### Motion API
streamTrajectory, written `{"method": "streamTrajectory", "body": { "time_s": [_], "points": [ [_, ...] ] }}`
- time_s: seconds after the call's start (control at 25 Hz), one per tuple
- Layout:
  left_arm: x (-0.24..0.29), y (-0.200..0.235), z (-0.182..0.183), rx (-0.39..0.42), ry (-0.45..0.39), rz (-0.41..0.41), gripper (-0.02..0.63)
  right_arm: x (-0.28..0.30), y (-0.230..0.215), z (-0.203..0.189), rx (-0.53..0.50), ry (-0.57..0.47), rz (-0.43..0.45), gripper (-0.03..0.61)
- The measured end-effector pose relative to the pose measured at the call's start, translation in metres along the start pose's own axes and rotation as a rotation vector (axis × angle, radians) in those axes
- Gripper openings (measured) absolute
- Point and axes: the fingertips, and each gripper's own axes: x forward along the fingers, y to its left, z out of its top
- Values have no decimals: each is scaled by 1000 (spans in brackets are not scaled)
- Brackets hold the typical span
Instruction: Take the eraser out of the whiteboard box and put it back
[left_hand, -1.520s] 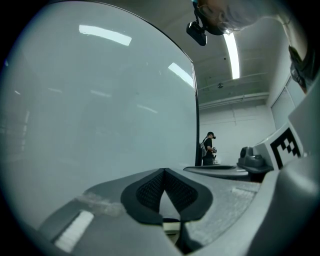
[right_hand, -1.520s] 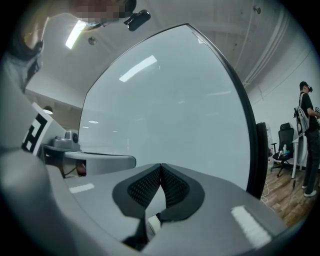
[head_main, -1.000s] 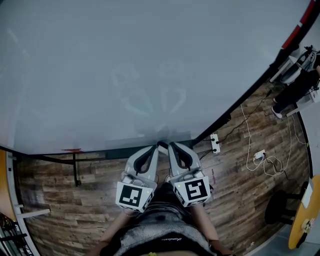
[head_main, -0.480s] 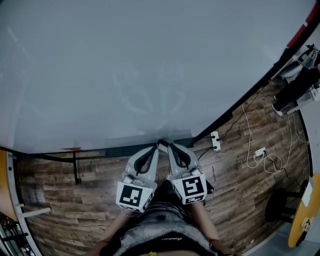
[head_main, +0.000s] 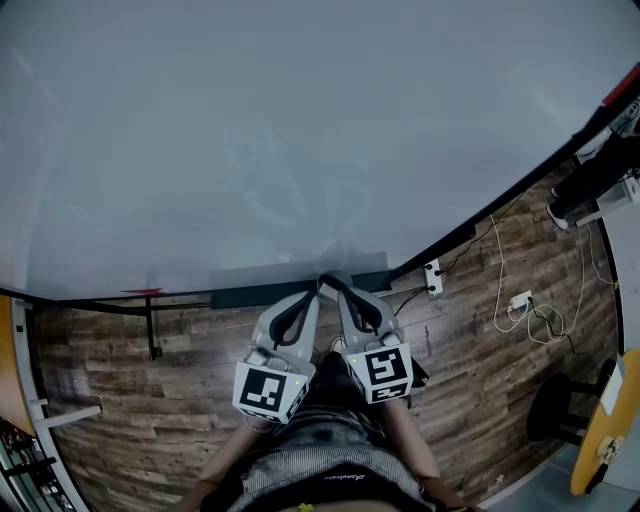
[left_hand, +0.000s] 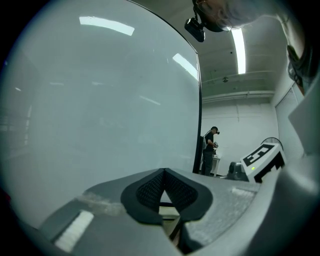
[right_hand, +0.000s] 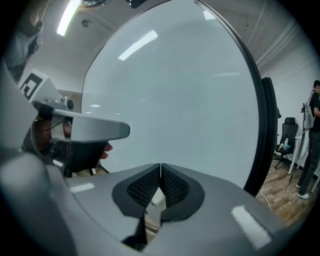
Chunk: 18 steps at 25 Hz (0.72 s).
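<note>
Both left tongs (left_hand: 164, 171) and right tongs (right_hand: 160, 166) clenched empty (tips side by side) near the sideways-lying whiteboard box (head_main: 258, 294).

whiteboard (head_main: 300, 120): top and left side run off the head view. Box (head_main: 250, 295) under the whiteboard's lower edge: its middle is covered by the tips of the left gripper (head_main: 320, 289) and right gripper (head_main: 331, 283), so its inside can't be seen. Bystander (left_hand: 208, 150) past the whiteboard's right edge: too small in the left gripper view to tell what's in hand. Pale patch (right_hand: 156, 199) below the right gripper's closed tips, in front of the whiteboard: can't identify.
</note>
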Motion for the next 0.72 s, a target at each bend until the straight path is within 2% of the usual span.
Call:
{"method": "streamTrajectory", "body": {
  "time_s": [0.32, 0.48, 0.72],
  "points": [
    [5, 6, -4, -16, 12, 11, 2, 12, 1, -10, 3, 37, 26, 6],
    [5, 8, -6, -13, 9, 17, 2, 14, 2, -16, -28, 55, 40, 15],
    [8, 15, -4, -13, 27, 35, 2, 22, 9, -23, -103, 105, 120, 121]
  ]
}}
